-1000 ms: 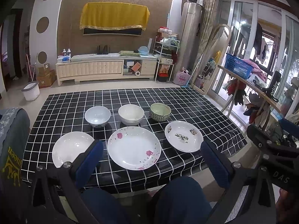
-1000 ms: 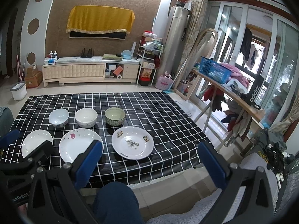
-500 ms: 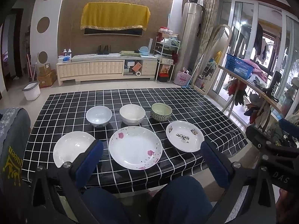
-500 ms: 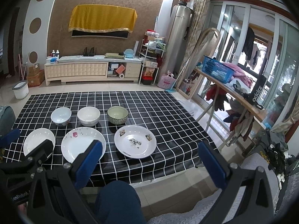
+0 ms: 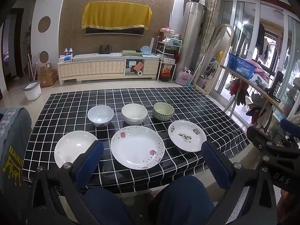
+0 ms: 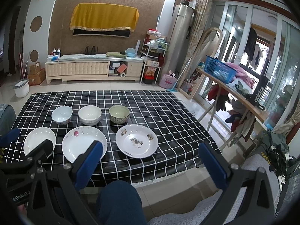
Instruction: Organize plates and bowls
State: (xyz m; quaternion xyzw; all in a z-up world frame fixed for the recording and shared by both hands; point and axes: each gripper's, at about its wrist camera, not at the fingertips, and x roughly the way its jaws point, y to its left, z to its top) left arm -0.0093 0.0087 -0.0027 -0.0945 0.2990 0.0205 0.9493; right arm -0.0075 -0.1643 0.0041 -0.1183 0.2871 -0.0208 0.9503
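On the black checked tablecloth (image 5: 187, 101) stand three bowls in a back row: a pale blue bowl (image 5: 100, 115), a cream bowl (image 5: 134, 113) and a green-patterned bowl (image 5: 163, 111). In front lie a plain white plate (image 5: 74, 146), a pink-flowered plate (image 5: 137, 147) and a flower-print plate (image 5: 186, 136). My left gripper (image 5: 151, 146) is open and empty, held short of the table's near edge, in line with the pink-flowered plate. My right gripper (image 6: 150, 147) is open and empty, in line with the flower-print plate (image 6: 136, 140).
A person's knees in dark blue trousers (image 5: 187, 193) sit below the table's near edge. A grey chair cover (image 5: 13, 150) is at the left. A wooden rack with a blue basket (image 6: 219, 71) and hanging clothes stands to the right. A cabinet (image 5: 93, 69) stands behind.
Both grippers have drifted a little, the right one turning slightly left, so the table sits further right in its view. The dishes have not moved.
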